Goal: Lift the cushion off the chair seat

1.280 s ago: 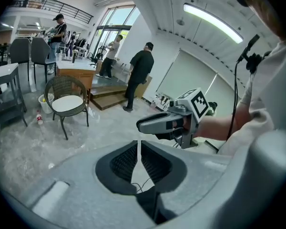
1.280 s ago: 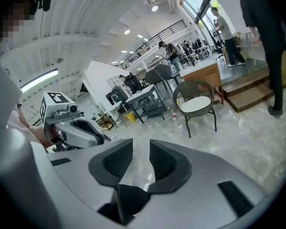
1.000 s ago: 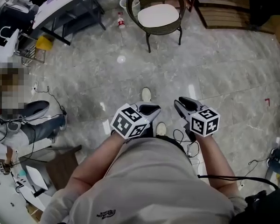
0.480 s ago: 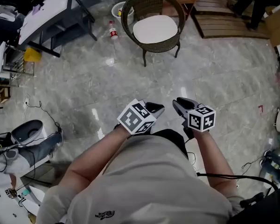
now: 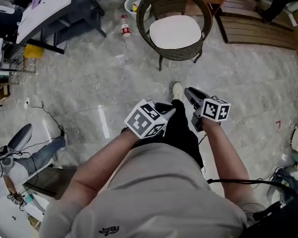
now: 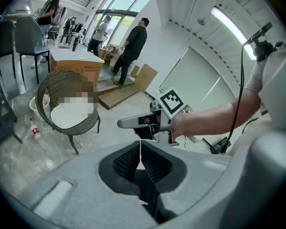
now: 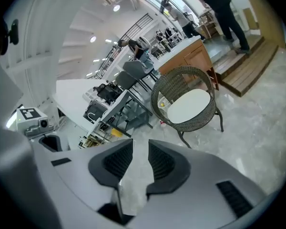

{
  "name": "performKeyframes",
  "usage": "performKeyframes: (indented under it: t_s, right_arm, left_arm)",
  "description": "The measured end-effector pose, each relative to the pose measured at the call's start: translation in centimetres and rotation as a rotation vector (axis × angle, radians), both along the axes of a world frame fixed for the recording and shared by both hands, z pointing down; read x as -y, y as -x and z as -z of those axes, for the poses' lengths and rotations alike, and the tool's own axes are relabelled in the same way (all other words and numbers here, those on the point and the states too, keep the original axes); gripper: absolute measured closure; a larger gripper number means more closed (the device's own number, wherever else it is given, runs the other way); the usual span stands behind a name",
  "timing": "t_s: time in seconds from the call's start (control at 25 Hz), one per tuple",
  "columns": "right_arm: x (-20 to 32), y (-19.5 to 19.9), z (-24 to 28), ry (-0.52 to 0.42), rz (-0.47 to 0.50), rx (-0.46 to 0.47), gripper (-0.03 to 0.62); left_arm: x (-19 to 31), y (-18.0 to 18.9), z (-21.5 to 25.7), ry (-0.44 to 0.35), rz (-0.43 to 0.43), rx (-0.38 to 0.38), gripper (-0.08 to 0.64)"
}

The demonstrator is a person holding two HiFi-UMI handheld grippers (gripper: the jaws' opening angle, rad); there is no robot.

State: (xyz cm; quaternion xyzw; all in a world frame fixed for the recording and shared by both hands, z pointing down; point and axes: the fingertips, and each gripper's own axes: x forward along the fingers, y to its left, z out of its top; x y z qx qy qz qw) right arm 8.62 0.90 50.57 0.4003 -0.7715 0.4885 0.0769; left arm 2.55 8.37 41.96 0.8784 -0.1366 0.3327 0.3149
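A round white cushion [image 5: 175,31] lies on the seat of a brown wicker chair [image 5: 156,4] at the top of the head view. Both grippers are held out in front of the person's body, well short of the chair. My left gripper [image 5: 168,109] is shut with nothing in it; in the left gripper view its pads [image 6: 128,160] meet. My right gripper [image 5: 189,92] is open and empty, a gap showing between its pads [image 7: 163,162]. The cushion [image 7: 189,105] and chair [image 7: 200,120] lie ahead of the right gripper [image 7: 140,144]. The left gripper [image 6: 140,149] sees the chair [image 6: 69,128] off to its left.
A plastic bottle [image 5: 124,28] and a white bucket [image 5: 134,3] sit on the marble floor left of the chair. A dark-framed table [image 5: 49,6] stands at the upper left, a wooden platform [image 5: 258,29] at the upper right. A seated person's legs [image 5: 35,157] and cables lie at the lower left.
The person has walked toward the chair, which now looks nearer and larger. Both grippers moved forward with the body, and a foot has stepped out ahead.
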Motion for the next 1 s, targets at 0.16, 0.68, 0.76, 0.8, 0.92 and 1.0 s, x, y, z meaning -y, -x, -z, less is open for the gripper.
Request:
performKeyframes:
  t_s: [0.16, 0.68, 0.76, 0.8, 0.92, 1.0]
  right_arm:
    - [5.9, -0.5, -4.0, 0.047, -0.044, 0.048, 0.483]
    - [24.5, -5.3, -18.2, 0.261, -0.257, 0.306, 0.471]
    - [26.3, -5.7, -20.7, 0.288, -0.284, 0.332, 0.457]
    - [27.0, -5.7, -22.0, 0.301, -0.294, 0.343, 0.447]
    - [28.8, -5.8, -25.6, 0.334, -0.327, 0.369, 0.422]
    - [29.9, -6.0, -28.0, 0.347, -0.353, 0.374, 0.413]
  left_arm:
    - [4.5, 0.3, -1.3, 0.027, 0.050, 0.003, 0.552]
    - [20.6, -4.2, -7.2, 0.131, 0.167, -0.001, 0.552]
    - [22.5, -5.2, -8.6, 0.146, 0.161, 0.002, 0.551]
    - [23.3, -5.5, -9.3, 0.151, 0.159, 0.005, 0.551]
    - [25.7, -6.3, -11.2, 0.156, 0.146, 0.012, 0.552]
    - [27.1, -6.7, -12.6, 0.155, 0.134, 0.020, 0.552]
